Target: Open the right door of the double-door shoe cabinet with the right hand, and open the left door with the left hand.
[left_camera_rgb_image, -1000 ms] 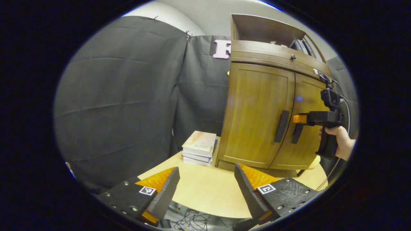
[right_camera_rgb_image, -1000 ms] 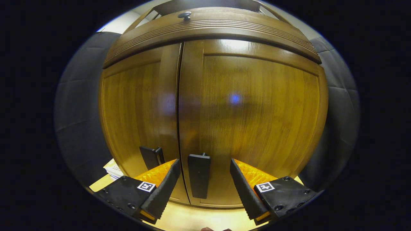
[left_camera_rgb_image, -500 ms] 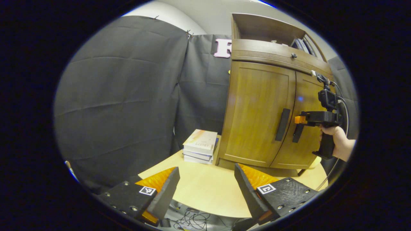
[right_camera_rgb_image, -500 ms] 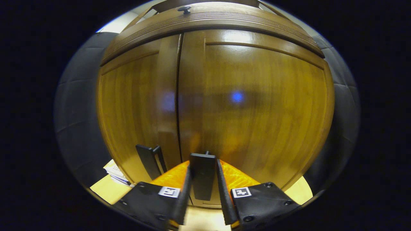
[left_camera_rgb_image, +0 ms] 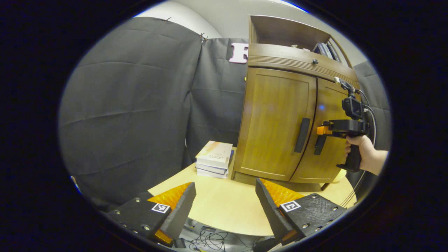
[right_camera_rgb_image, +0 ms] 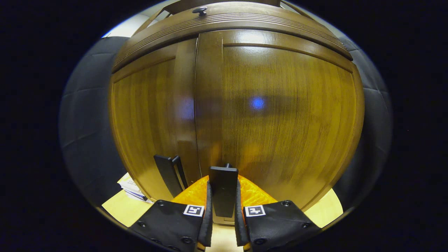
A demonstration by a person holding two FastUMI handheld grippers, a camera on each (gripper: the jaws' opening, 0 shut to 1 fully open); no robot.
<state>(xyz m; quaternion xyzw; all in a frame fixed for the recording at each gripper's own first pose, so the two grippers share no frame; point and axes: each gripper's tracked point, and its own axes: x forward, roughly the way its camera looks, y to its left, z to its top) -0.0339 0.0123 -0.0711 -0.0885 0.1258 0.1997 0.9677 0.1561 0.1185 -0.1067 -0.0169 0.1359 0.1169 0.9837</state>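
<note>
The double-door shoe cabinet stands on a light wooden table, at the table's far right side as seen in the left gripper view, with the black cloth wall behind it. Both doors sit flush and closed. The left door carries a dark vertical handle near the centre seam, and the right door carries its own dark handle just across that seam.

In the right gripper view, the right gripper is closed on the right door's handle: both fingers press against its two sides, with the handle's upper end rising between them. The left door's handle stands free just to the left of this grip. In the left gripper view the same gripper appears farther off at the right door's handle, held by a hand wrapped around its grip.

The left gripper hangs well apart from the cabinet, out over the near edge of the table, with its jaws spread wide and nothing between them.

A stack of books lies on the table just beside the cabinet's left side. A small round knob sits on the band above the doors, and an open shelf tops the cabinet.
</note>
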